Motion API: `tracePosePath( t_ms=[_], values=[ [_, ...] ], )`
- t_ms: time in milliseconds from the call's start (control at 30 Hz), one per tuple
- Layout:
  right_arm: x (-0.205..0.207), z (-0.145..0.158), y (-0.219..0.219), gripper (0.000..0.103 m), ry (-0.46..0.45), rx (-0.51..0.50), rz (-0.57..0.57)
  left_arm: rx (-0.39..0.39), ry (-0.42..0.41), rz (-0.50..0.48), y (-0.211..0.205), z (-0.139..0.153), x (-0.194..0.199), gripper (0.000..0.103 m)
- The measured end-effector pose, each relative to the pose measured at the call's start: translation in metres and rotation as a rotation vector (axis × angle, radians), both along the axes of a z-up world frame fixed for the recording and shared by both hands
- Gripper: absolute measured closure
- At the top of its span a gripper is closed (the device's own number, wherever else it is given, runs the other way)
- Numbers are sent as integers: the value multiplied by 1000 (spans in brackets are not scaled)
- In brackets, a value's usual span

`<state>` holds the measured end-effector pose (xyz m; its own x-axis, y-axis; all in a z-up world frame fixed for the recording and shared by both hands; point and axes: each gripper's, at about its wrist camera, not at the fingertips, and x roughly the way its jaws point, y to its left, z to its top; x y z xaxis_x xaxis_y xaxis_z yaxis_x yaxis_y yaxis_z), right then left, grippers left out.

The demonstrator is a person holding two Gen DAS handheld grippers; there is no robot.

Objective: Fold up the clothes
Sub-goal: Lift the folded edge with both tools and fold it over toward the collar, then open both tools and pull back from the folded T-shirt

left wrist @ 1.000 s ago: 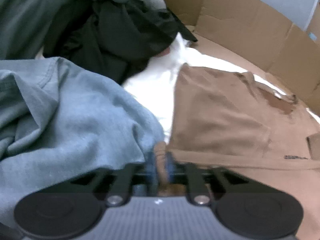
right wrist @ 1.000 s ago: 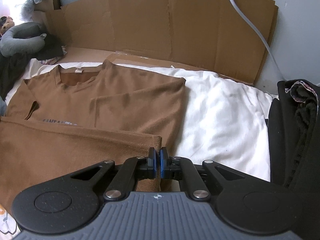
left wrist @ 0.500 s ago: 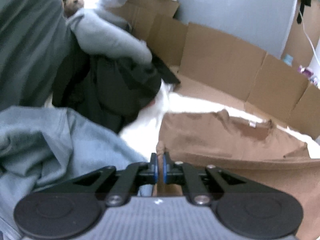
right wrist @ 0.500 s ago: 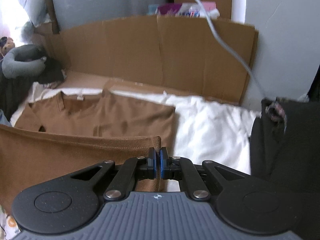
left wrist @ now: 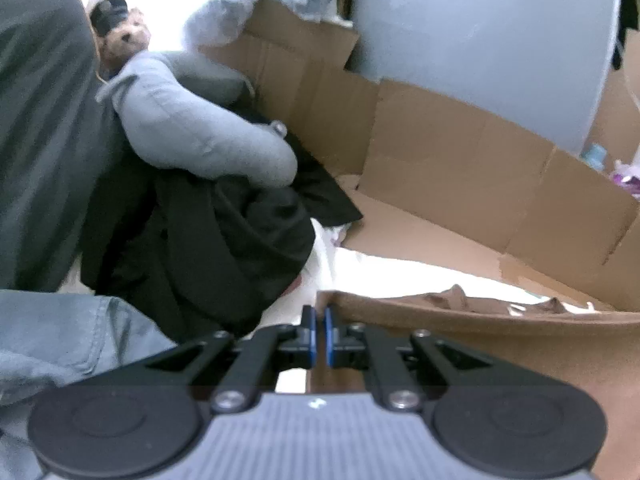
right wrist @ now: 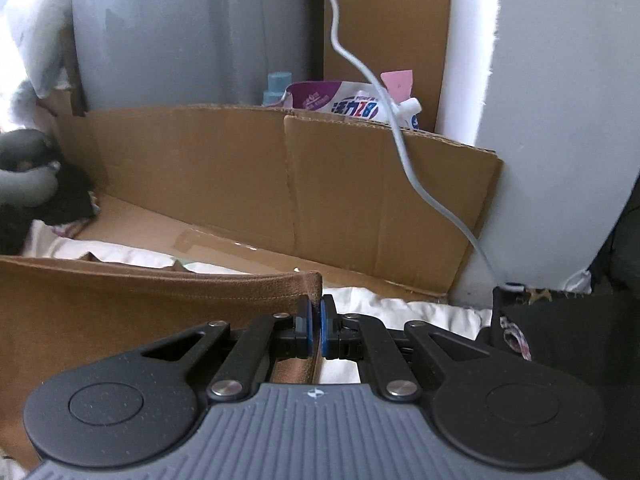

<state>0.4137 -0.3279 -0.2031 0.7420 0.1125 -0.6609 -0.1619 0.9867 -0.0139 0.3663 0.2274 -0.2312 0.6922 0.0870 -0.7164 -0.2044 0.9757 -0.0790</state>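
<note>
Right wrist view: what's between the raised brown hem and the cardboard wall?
White bedding and a flat cardboard flap lie between the brown shirt hem and cardboard wall, right wrist view.

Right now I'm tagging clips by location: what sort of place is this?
Probably a bedroom at home: white bedding under the brown shirt, a teddy bear by piled clothes, cardboard lining the wall.

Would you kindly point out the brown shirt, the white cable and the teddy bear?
brown shirt (right wrist: 120,320), right wrist view, lifted front panel.
white cable (right wrist: 404,148), right wrist view, mid-length.
teddy bear (left wrist: 126,38), left wrist view, face.
</note>
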Motion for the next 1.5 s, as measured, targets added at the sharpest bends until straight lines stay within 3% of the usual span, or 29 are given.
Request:
tracePosePath(
  t_ms=[433,600,967,1267,1333,1467,1500],
  values=[
    [81,-61,47,101,105,-143,-54,59,105,20,1,-59,79,98],
    [101,-86,53,101,109,-124,-105,82,121,22,5,-70,89,98],
    [135,-87,72,101,90,-166,-144,163,140,11,-10,-61,111,98],
    [165,-104,85,101,114,-222,-216,217,194,15,-18,-82,134,98],
    [170,-107,88,101,114,-230,-232,198,189,26,-19,-84,137,98],
    [175,-113,90,97,102,-241,-270,193,229,54,-18,-85,146,90],
    [175,-112,90,96,91,-247,-291,188,205,55,-17,-80,143,81]
  ],
)
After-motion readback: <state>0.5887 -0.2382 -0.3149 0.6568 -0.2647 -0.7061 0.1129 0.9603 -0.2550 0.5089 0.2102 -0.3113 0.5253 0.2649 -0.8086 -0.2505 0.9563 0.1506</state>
